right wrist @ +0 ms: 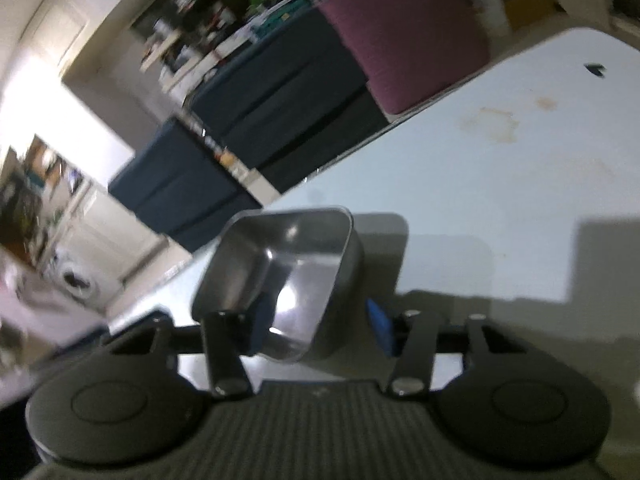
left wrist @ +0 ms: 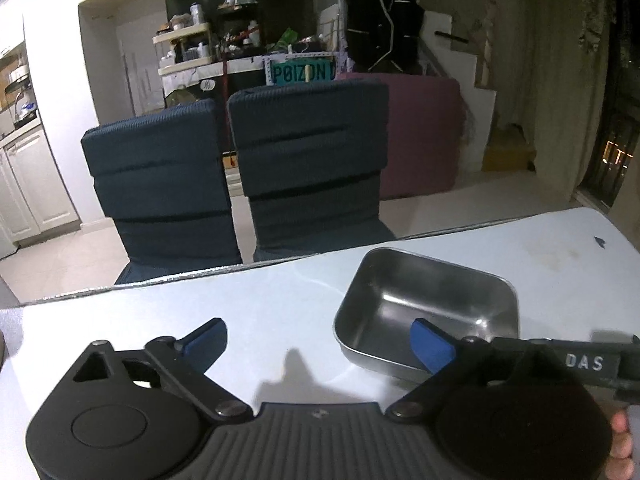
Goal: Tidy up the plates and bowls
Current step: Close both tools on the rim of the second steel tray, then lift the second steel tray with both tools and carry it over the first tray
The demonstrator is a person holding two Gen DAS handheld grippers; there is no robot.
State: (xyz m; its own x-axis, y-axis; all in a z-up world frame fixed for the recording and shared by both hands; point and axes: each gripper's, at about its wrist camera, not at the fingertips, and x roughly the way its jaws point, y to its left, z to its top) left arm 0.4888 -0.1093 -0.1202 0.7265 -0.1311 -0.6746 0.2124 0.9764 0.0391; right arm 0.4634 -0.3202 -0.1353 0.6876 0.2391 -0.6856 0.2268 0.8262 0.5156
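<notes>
Right hand-held gripper (right wrist: 320, 322) straddles the near wall of the steel tray (right wrist: 276, 276) on the bench (right wrist: 480, 184), pads not clearly pressing. Left hand-held gripper (left wrist: 320, 340) spread, empty. Risk: shallow rim bite slips, tray tips.

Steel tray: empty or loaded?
Empty. The steel tray shows bare metal inside in both wrist views; only a blue finger pad overlaps its near wall.

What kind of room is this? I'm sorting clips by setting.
Probably a home dining area beside a kitchen: a pale table carrying a steel tray, two padded chairs pulled up, white cabinets on one side.
</notes>
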